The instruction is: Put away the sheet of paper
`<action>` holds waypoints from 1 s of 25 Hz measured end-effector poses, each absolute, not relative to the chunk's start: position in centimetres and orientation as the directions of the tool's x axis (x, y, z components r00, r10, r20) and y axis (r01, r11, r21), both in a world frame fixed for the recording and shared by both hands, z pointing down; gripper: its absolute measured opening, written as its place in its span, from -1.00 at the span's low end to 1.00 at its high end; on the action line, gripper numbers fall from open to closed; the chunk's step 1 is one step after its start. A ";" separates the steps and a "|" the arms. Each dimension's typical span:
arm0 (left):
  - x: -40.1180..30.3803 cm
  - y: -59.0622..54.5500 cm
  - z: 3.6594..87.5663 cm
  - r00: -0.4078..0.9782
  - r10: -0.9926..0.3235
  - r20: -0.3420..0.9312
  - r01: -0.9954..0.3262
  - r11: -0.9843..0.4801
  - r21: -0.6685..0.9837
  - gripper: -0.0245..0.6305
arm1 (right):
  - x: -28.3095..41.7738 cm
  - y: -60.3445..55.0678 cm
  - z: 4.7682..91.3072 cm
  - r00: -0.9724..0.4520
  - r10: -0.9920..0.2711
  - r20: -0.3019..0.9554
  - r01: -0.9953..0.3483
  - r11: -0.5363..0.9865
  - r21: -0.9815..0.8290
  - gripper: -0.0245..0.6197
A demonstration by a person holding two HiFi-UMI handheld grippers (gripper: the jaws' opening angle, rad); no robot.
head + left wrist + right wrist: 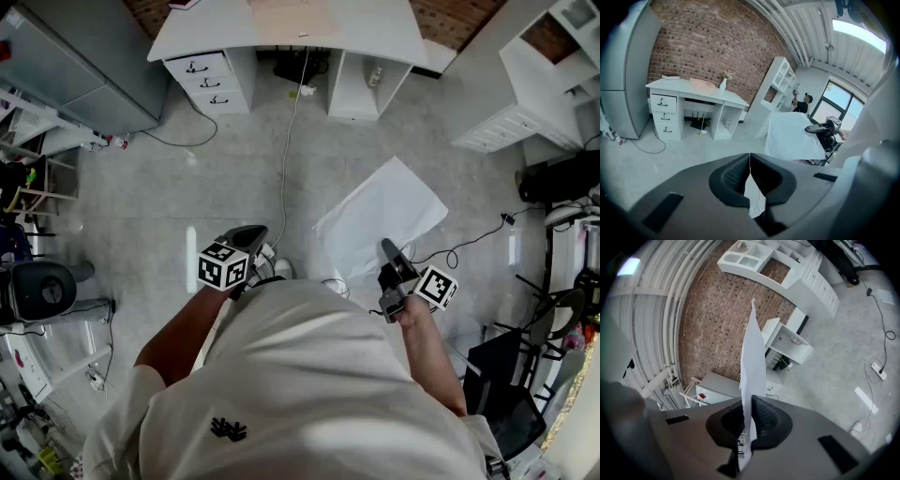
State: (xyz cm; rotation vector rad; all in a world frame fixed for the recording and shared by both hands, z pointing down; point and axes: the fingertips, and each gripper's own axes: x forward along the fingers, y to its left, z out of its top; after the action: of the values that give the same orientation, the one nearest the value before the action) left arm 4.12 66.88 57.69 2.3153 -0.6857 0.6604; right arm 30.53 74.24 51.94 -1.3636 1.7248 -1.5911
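Observation:
The white sheet of paper [382,217] hangs in the air above the floor, pinched at its near edge by my right gripper [387,249]. In the right gripper view the sheet [752,357] stands edge-on, rising out of the shut jaws of the right gripper [747,405]. My left gripper [250,232] is held to the left, apart from the sheet, with its jaws closed together and nothing between them. The left gripper view shows the left gripper [750,161] shut, and beyond it the sheet [792,135] with the right gripper [821,128] at its edge.
A white desk [281,28] with drawers stands ahead, with a cable [286,159] running from it across the grey floor. A white shelf unit [553,66] is at the right, a grey cabinet [75,66] at the left. Chairs and clutter line both sides. A person [801,104] stands far off.

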 end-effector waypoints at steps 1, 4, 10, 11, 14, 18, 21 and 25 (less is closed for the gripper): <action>3.8 66.9 57.3 0.742 -0.299 0.600 -0.611 -0.670 0.421 -0.85 | 30.1 73.9 51.7 -0.421 -0.858 0.296 -0.351 -0.147 -0.925 -0.84; 2.5 66.6 56.6 0.758 -0.288 0.585 -0.592 -0.680 0.433 -0.85 | 28.2 72.3 51.5 -0.406 -0.868 0.288 -0.315 -0.163 -0.935 -0.84; -1.8 61.4 57.2 0.786 -0.330 0.523 -0.584 -0.673 0.453 -0.85 | 22.5 65.4 53.7 -0.431 -0.851 0.299 -0.318 -0.167 -0.933 -0.84; -2.1 60.7 57.0 0.785 -0.351 0.510 -0.592 -0.666 0.453 -0.85 | 22.1 64.4 53.7 -0.438 -0.849 0.295 -0.312 -0.164 -0.936 -0.84; -2.4 58.1 56.3 0.776 -0.414 0.476 -0.621 -0.637 0.457 -0.85 | 22.1 60.6 53.7 -0.458 -0.847 0.270 -0.288 -0.146 -0.947 -0.84; -1.7 53.2 55.3 0.747 -0.480 0.460 -0.662 -0.596 0.454 -0.85 | 23.6 53.3 54.3 -0.498 -0.833 0.241 -0.263 -0.120 -0.957 -0.84; -0.1 48.7 54.2 0.717 -0.514 0.470 -0.695 -0.579 0.427 -0.85 | 25.1 46.3 54.1 -0.536 -0.817 0.214 -0.234 -0.101 -0.967 -0.84; 2.7 42.2 52.3 0.673 -0.553 0.492 -0.738 -0.555 0.385 -0.85 | 27.8 37.2 52.8 -0.581 -0.795 0.172 -0.201 -0.065 -0.977 -0.84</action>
State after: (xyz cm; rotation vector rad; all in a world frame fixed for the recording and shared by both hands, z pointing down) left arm 2.71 42.21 52.27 2.3134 -0.9923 0.4241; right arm 27.79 37.20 52.76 -1.0645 1.7513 -1.6883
